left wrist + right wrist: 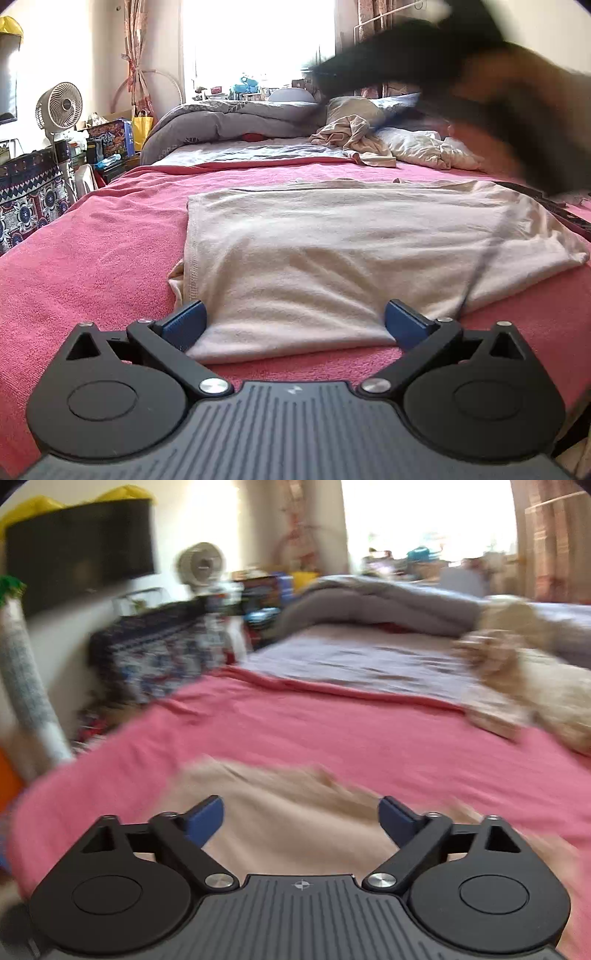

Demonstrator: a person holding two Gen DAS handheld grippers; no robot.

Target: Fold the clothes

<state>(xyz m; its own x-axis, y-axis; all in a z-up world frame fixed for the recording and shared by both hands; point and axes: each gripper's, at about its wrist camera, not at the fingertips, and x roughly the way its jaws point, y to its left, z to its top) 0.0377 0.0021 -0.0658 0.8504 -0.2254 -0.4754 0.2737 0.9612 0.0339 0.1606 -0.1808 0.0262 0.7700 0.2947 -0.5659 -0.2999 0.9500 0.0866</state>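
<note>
Both grippers spread wide over a folded cream cotton garment [332, 258] on the pink terry bed cover [92, 258].

The left gripper [294, 325] straddles the garment's near edge, unclamped — the right gripper [301, 821] hovers over it, holding nothing.

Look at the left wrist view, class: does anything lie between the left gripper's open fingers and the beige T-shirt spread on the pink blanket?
Nothing visible does. The left gripper is open, its blue fingers straddling the near edge of the beige T-shirt on the pink blanket. The crumpled clothes pile lies well beyond it.
</note>
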